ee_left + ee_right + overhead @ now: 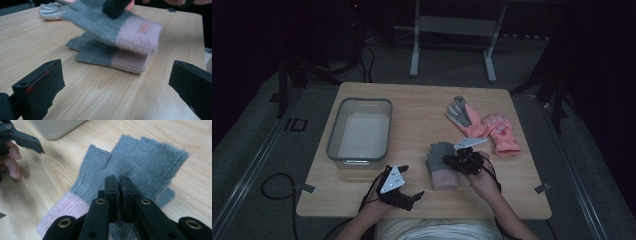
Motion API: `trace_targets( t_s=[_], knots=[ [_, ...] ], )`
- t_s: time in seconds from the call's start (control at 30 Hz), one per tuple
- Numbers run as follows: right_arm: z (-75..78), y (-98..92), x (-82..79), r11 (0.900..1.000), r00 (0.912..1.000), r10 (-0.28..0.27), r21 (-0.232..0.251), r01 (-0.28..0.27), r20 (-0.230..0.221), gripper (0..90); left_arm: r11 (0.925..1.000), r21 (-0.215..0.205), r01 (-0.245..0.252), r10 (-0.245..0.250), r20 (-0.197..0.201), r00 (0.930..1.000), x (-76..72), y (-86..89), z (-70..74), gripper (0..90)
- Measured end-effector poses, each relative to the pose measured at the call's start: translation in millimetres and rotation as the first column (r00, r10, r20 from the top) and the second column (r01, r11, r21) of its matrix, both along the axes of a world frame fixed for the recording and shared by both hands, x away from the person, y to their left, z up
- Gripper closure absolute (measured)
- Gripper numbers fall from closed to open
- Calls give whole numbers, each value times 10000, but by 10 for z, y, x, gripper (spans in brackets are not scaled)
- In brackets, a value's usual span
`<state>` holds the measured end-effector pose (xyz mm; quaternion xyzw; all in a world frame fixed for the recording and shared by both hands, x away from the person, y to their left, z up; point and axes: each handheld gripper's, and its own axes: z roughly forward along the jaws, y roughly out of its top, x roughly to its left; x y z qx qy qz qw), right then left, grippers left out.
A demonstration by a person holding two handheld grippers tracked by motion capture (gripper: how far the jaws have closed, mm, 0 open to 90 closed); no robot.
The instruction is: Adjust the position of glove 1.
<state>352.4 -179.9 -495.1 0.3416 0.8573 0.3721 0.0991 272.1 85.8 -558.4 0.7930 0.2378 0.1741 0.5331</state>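
Near table's front, right gripper jaws pinching grey glove, left gripper jaws wide, empty.

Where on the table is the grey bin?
In the high view, the grey bin sits on the table's left half, ahead of the left gripper.

Grey knit gloves with pale pink cuffs (ribbed), coral-pink gloves, grey bin, black tongs.

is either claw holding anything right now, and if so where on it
The right claw is shut on the upper grey knit glove, pinching its grey palm area just above the pink cuff. The left claw is open, holding nothing.
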Motion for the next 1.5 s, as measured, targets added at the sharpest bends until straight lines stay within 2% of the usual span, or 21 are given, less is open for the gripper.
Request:
trace_targets(
  t_s=[0.23,0.33,0.37,0.4,0.47,0.57,0.7,0.8,0.87,0.9,0.97,1.0,1.1,1.17,1.23,1.27,1.3,1.33,1.4,1.47,1.5],
  knots=[
    [-184,12,56,9999,9994,-63,-141,59,-326,856,9999,-118,25,-25,-35,10000,0,6,4,0],
    [-224,12,78,9998,9991,-88,-187,81,-405,854,9998,-39,-188,188,22,9998,4,8,9,0],
    [-239,14,87,9997,9989,-91,-218,81,-461,853,9994,95,-340,338,201,9992,7,7,7,0],
    [-263,17,99,9996,9987,-86,-259,73,-495,852,9991,122,-415,413,210,9989,15,11,7,0],
    [-298,27,114,9996,9985,-94,-269,80,-540,847,9992,-98,-390,392,203,9990,23,22,14,0],
    [-342,40,120,9991,9985,-94,-419,71,-548,842,9987,-206,-465,467,94,9989,24,17,23,0],
    [-379,43,119,9988,9987,-112,-476,88,-502,834,9994,-20,-337,336,-271,9991,17,-20,27,0],
    [-367,40,105,9989,9989,-151,-453,131,-436,817,9993,167,-320,336,-1125,9931,32,-50,51,0],
    [-324,32,79,9991,9998,-81,-429,74,-171,787,9996,175,-209,231,-1343,9907,36,-62,70,0],
    [-294,22,67,9990,9999,-85,-447,82,-57,766,9992,370,-178,225,-1302,9912,32,-78,83,0],
    [-262,3,64,9991,9999,-72,-417,76,101,737,9992,370,-178,225,-1302,9912,32,-78,83,0],
    [-182,-75,76,9996,9992,-225,-148,230,339,661,9979,597,255,-192,-1031,9945,19,-141,115,0],
    [-87,-217,140,9981,9975,-578,220,569,417,583,9942,734,790,-723,-902,9933,35,-232,150,58],
    [-26,-294,184,9970,9963,-706,340,690,495,539,9891,906,1161,-1093,-767,9910,57,-308,177,70],
    [25,-346,230,9968,9969,-678,454,659,408,501,9815,942,1669,-1618,-596,9850,78,-393,209,142],
    [44,-361,253,9965,9966,-703,474,683,418,491,9737,1099,1996,-1947,-536,9794,89,-445,222,146],
    [54,-376,281,9961,9965,-717,540,693,426,483,9628,1440,2285,-2256,-365,9735,96,-499,231,187],
    [61,-384,311,9958,9966,-727,578,704,382,482,9535,1847,2381,-2403,-108,9706,98,-555,230,220],
    [58,-387,378,9957,9968,-744,570,726,304,482,9297,2426,2772,-2845,-52,9587,123,-643,218,248],
    [40,-372,439,9958,9971,-743,555,732,185,485,9120,2785,3013,-3128,-32,9498,149,-704,197,301],
    [23,-361,470,9960,9970,-759,493,752,135,485,9067,2897,3066,-3182,-72,9480,161,-728,185,304]
  ],
)
